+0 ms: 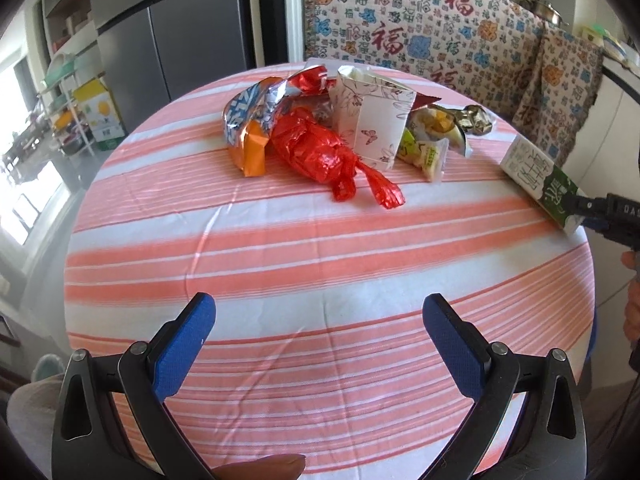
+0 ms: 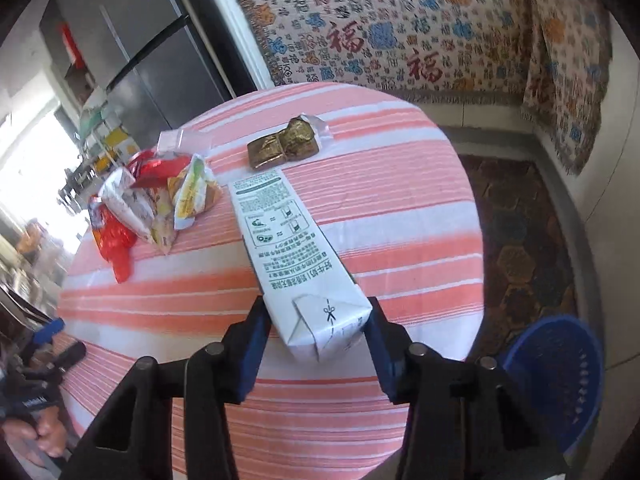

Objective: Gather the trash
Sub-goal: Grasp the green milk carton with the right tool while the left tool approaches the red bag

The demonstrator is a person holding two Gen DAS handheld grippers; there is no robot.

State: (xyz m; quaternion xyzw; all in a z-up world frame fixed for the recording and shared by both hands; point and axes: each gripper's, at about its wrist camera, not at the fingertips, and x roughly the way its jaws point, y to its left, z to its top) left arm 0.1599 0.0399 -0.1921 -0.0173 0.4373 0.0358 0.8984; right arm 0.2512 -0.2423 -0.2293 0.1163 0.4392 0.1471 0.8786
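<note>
Table: round, under a pink-and-white striped cloth; most of the trash resting on it, so collection judged at an early stage.
Blue basket: perforated plastic, on the floor beside the table at the right; probable destination for the trash, contents not visible.
Trash heap: clustered on the far half of the table, none of it collected; floral paper bag, red plastic bag knotted at one end, blue-and-orange foil wrapper, green-and-yellow snack packets, all touching or overlapping.
Milk carton: white with green print, long axis pointing away from the right wrist camera, near end lifted off the cloth; the one item in hand, not yet at the basket.
Gold foil wrapper: crumpled, lying apart from the heap, beyond the far end of the carton; left to collect.
Right gripper: blue pads clamped against both sides of the carton's folded end; seen from the left wrist view at the table's right edge.
Left gripper: spread wide above the near cloth, holding nothing, touching nothing, well short of the heap.
</note>
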